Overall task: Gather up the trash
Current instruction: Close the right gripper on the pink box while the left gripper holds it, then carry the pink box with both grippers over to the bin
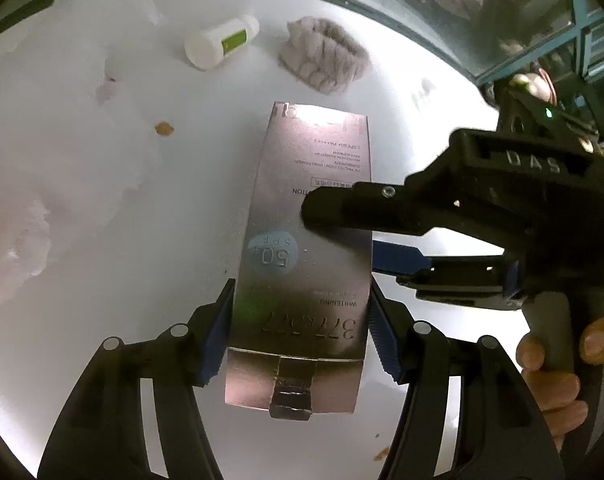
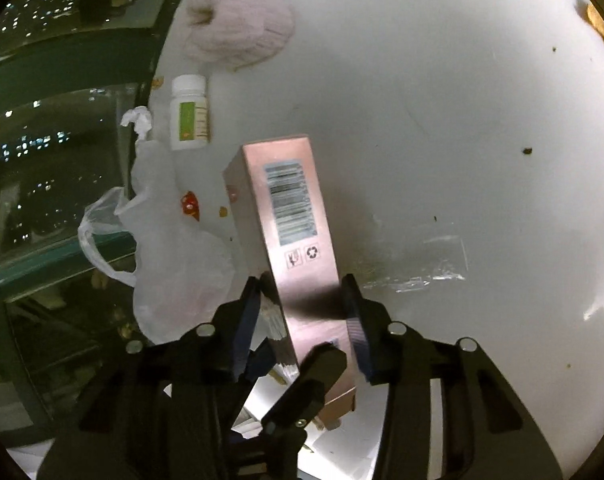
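A silver-pink sunscreen carton (image 1: 302,256) is held above the white table (image 1: 102,280). My left gripper (image 1: 300,328) is shut on its lower end, blue pads against both sides. My right gripper (image 2: 304,312) comes in from the right and straddles the same carton (image 2: 290,216); its fingers look pressed against the carton's sides. In the left wrist view, one black finger (image 1: 342,212) of the right gripper lies across the carton's face and a blue pad (image 1: 398,258) shows behind its right edge.
A white pill bottle (image 1: 220,42) and a pink knitted hat (image 1: 322,54) lie on the table farther off. A translucent plastic bag (image 2: 170,248) hangs at the table's left edge. Crumbs (image 1: 164,128) and a clear wrapper (image 2: 434,268) dot the table. Glass railing (image 1: 482,20) borders it.
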Demonstrator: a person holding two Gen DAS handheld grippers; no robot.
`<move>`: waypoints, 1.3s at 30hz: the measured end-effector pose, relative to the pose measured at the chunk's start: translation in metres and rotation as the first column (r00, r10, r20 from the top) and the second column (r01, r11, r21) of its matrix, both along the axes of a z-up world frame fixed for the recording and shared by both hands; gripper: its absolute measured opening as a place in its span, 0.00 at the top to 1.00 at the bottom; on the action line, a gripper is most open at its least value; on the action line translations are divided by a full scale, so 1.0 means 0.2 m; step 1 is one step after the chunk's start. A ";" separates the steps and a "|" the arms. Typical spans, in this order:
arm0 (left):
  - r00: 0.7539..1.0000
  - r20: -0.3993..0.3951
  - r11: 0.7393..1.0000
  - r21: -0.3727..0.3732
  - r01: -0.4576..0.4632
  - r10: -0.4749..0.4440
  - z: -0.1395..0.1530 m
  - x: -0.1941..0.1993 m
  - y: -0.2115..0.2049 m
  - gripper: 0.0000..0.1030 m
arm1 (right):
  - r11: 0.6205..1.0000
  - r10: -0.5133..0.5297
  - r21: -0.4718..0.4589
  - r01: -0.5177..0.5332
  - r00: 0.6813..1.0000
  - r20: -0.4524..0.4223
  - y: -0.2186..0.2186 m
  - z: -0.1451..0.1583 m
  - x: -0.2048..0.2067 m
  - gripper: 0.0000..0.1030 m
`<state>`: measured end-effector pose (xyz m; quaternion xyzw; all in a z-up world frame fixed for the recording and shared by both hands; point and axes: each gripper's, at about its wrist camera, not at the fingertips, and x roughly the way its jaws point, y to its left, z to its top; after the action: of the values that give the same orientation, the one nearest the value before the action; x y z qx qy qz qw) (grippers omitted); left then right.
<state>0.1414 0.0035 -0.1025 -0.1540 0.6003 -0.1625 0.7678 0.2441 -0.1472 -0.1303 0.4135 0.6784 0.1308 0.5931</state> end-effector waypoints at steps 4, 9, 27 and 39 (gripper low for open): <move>1.000 0.022 1.000 -0.004 0.005 -0.005 0.10 -0.03 -0.01 0.43 | 0.999 -0.011 0.036 0.010 0.999 0.038 -0.05 0.08 -0.03 0.64; 0.997 0.063 0.998 0.017 0.052 -0.053 0.26 -0.09 -0.07 0.43 | 0.997 -0.037 0.070 0.030 0.995 0.092 -0.13 0.22 -0.08 0.65; 0.956 0.151 0.967 0.081 0.241 -0.251 0.68 -0.51 -0.96 0.44 | 0.973 -0.205 0.152 0.175 0.954 0.216 -0.91 0.66 -0.69 0.68; 0.934 0.191 0.953 0.083 0.290 -0.301 0.79 -0.70 -1.51 0.44 | 0.956 -0.260 0.205 0.208 0.925 0.277 -1.47 0.75 -0.98 0.69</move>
<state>0.0010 -0.2990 0.0554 -0.0243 0.5400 -0.2747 0.7952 0.0483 -0.4415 0.0205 0.5165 0.5119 0.1783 0.6628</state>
